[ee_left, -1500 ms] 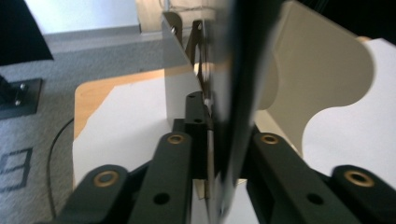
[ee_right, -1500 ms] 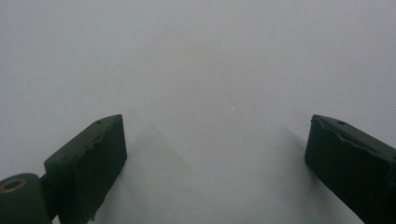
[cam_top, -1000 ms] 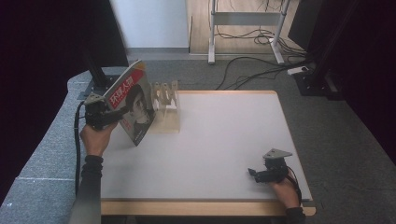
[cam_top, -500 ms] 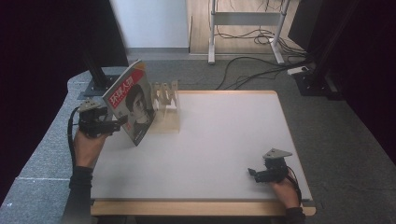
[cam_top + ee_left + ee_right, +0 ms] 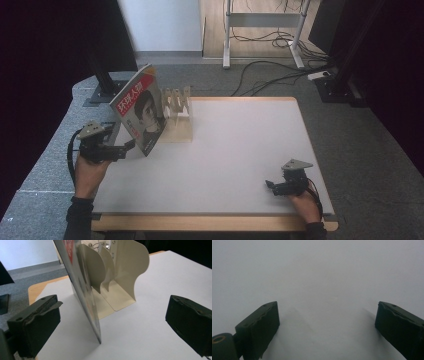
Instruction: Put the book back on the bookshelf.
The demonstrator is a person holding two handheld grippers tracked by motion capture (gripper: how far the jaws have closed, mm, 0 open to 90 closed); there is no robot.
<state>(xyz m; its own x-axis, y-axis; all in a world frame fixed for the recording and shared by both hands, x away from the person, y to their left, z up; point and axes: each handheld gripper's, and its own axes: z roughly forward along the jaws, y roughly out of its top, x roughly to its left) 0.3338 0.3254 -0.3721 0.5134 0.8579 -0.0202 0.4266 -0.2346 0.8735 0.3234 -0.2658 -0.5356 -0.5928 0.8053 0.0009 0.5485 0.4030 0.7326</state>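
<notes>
A magazine (image 5: 140,110) with a red title and a face on its cover stands on edge at the table's back left, leaning on a cream divider rack (image 5: 179,120). My left gripper (image 5: 125,148) is open just in front of the magazine's near lower corner. In the left gripper view the magazine's edge (image 5: 85,295) rises between the two wide-apart jaws of the left gripper (image 5: 112,327), touching neither, with the rack (image 5: 120,277) behind it. My right gripper (image 5: 271,185) rests open near the table's front right. In its own view the right gripper (image 5: 327,325) holds nothing.
The white table (image 5: 240,145) stretches between the two grippers. Cables (image 5: 260,75) and a metal stand's legs (image 5: 227,50) lie on the floor beyond the far edge. A dark stand base (image 5: 102,87) sits off the table's back left corner.
My left gripper has drawn back from the magazine toward the table's near edge and sits lower. The magazine stays standing against the rack. The right gripper has not moved.
</notes>
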